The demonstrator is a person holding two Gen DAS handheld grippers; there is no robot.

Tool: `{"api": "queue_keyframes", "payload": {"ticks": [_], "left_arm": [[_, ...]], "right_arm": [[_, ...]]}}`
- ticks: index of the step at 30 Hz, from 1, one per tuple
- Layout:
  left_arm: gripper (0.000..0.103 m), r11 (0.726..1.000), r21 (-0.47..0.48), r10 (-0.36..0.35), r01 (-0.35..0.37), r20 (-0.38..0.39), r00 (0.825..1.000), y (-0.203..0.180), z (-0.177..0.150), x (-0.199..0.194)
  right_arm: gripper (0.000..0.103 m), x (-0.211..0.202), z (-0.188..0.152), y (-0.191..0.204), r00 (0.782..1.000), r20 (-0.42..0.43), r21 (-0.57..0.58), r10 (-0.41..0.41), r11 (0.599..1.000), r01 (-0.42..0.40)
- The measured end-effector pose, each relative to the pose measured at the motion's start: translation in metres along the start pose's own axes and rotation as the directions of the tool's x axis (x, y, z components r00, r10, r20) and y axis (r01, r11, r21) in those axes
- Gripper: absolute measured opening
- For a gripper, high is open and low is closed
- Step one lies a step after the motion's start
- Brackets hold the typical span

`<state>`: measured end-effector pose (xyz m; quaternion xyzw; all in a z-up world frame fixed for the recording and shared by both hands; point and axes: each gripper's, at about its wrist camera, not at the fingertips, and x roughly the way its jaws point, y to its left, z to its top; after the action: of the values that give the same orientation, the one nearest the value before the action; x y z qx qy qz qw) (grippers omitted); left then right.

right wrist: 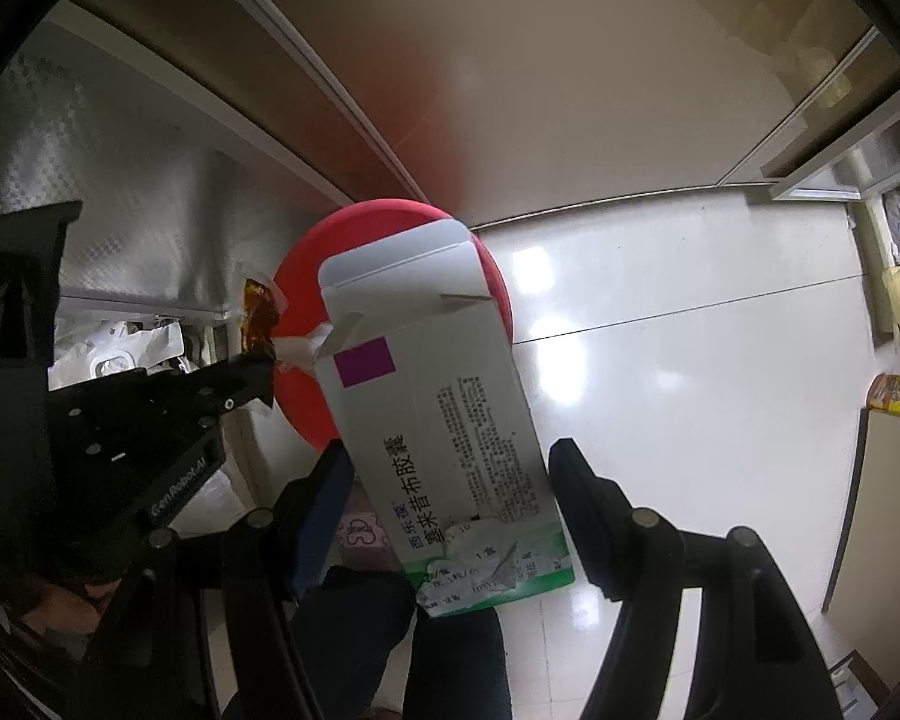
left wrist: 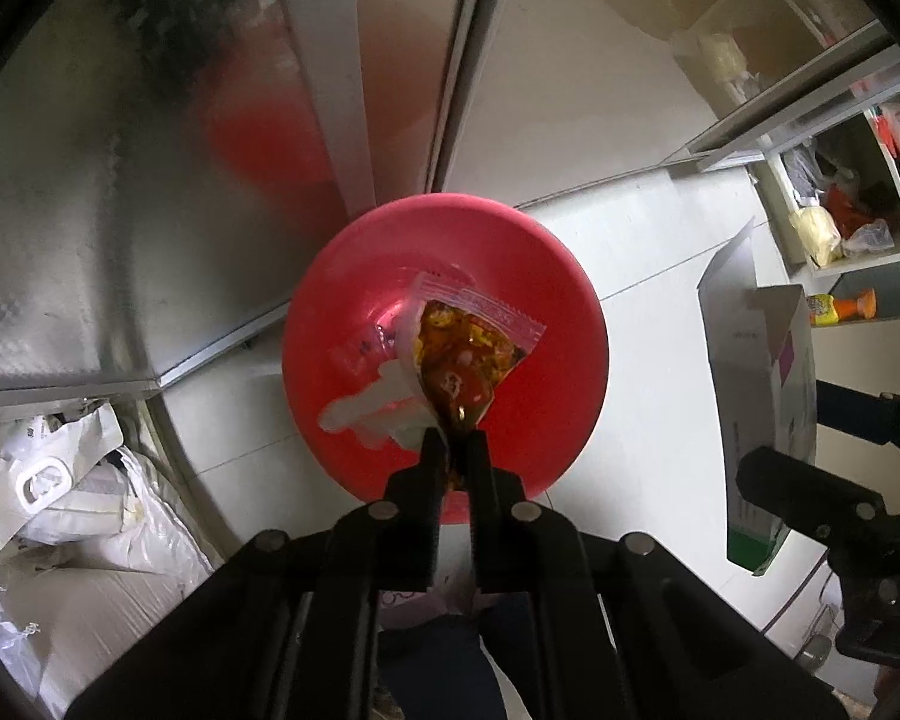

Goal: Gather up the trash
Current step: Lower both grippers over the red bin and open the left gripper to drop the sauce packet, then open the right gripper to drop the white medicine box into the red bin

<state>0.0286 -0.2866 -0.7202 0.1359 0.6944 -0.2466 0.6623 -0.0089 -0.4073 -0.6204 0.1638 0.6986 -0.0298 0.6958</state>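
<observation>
- The left gripper (left wrist: 456, 441) is closed on an oily sauce packet (left wrist: 468, 354), hanging right above the red bin (left wrist: 546, 420).
- The right gripper (right wrist: 450, 468) clamps a white medicine box (right wrist: 444, 414), above the bin's edge.

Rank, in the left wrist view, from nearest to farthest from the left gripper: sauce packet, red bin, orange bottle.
1. Sauce packet, pinched in the left gripper.
2. Red bin, directly below.
3. Orange bottle, far right on a ledge.
</observation>
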Motion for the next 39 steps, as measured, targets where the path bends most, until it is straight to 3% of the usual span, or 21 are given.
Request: {"api": "queue_keyframes", "payload": {"ticks": [2,3,4,6,9,17,20,22,28,32,39], "left_arm": [[0.008,1.000,-0.004,-0.019,0.019,0.003,1.000,0.001,0.001,-0.001],[0.018,1.000,-0.009,-0.029,0.029,0.011,1.000,0.002,0.001,-0.002],[0.035,0.999,-0.012,-0.030,0.031,0.015,0.999,0.005,0.002,-0.001],[0.048,1.000,-0.010,-0.028,0.028,0.020,0.999,0.006,0.003,-0.002],[0.057,1.000,-0.012,0.002,-0.002,0.009,1.000,0.009,0.003,0.000],[0.059,1.000,-0.020,0.005,-0.005,0.018,1.000,0.025,-0.001,0.000],[0.071,1.000,-0.026,0.006,-0.005,0.026,1.000,0.032,-0.003,0.000],[0.084,0.999,-0.044,0.001,0.001,0.028,1.000,0.039,-0.004,0.001],[0.099,0.996,-0.071,0.052,-0.048,0.056,0.997,0.053,-0.007,-0.004],[0.102,0.993,-0.068,0.104,-0.100,0.059,0.993,0.058,-0.007,-0.006],[0.102,0.992,-0.100,0.077,-0.072,0.044,0.996,0.063,-0.010,-0.010]], "right_arm": [[0.065,0.000,0.001,-0.004,1.000,-0.001,-0.004,0.002,1.000,-0.002],[0.065,-0.003,0.002,-0.005,1.000,0.000,-0.007,0.001,1.000,-0.001],[0.065,-0.003,0.002,-0.007,1.000,0.003,-0.011,-0.001,1.000,0.001],[0.065,-0.005,0.003,-0.005,1.000,0.010,-0.019,-0.005,1.000,0.005],[0.065,0.002,0.004,0.004,1.000,0.013,-0.021,-0.008,1.000,0.008],[0.065,0.012,0.000,0.012,1.000,0.005,-0.038,-0.013,0.999,0.013],[0.065,0.018,0.002,0.019,1.000,-0.001,-0.053,-0.015,0.998,0.015],[0.065,0.022,0.003,0.022,1.000,-0.008,-0.058,-0.020,0.998,0.020],[0.065,0.034,0.007,0.031,0.999,-0.024,-0.092,-0.041,0.995,0.039],[0.066,0.040,0.009,0.037,0.998,-0.028,-0.121,-0.063,0.991,0.059],[0.093,0.041,0.009,0.039,0.996,-0.024,-0.152,-0.088,0.985,0.084]]}}
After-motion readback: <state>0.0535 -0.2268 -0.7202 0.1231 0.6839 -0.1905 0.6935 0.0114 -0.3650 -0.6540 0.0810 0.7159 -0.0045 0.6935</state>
